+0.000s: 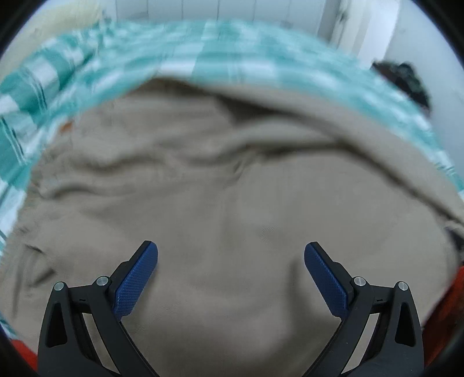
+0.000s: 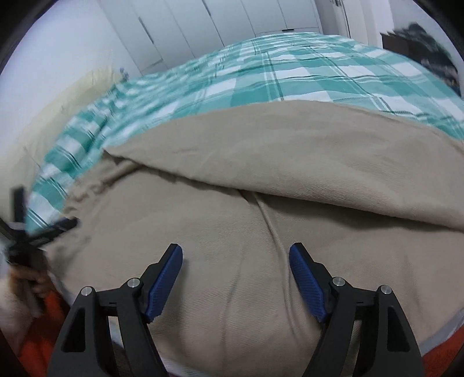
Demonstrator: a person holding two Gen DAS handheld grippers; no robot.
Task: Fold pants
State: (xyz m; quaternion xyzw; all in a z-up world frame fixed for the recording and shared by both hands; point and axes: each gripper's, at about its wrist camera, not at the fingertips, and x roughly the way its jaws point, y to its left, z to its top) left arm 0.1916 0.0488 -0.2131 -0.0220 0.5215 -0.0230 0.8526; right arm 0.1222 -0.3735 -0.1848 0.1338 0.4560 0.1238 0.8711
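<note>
Beige pants (image 1: 203, 188) lie spread on a bed and fill most of the left wrist view, which is blurred. My left gripper (image 1: 230, 250) is open and empty just above the cloth. In the right wrist view the pants (image 2: 261, 246) have one layer folded over along the far side (image 2: 319, 162), with a seam running down the middle. My right gripper (image 2: 235, 252) is open and empty just above the lower layer. The left gripper (image 2: 37, 232) shows blurred at the left edge of the right wrist view.
A teal and white checked bedsheet (image 2: 275, 66) covers the bed beyond the pants and also shows in the left wrist view (image 1: 232, 49). White cupboard doors (image 2: 217, 20) stand behind. Orange cloth (image 2: 43, 333) shows at the near edge. A dark object (image 1: 403, 81) sits far right.
</note>
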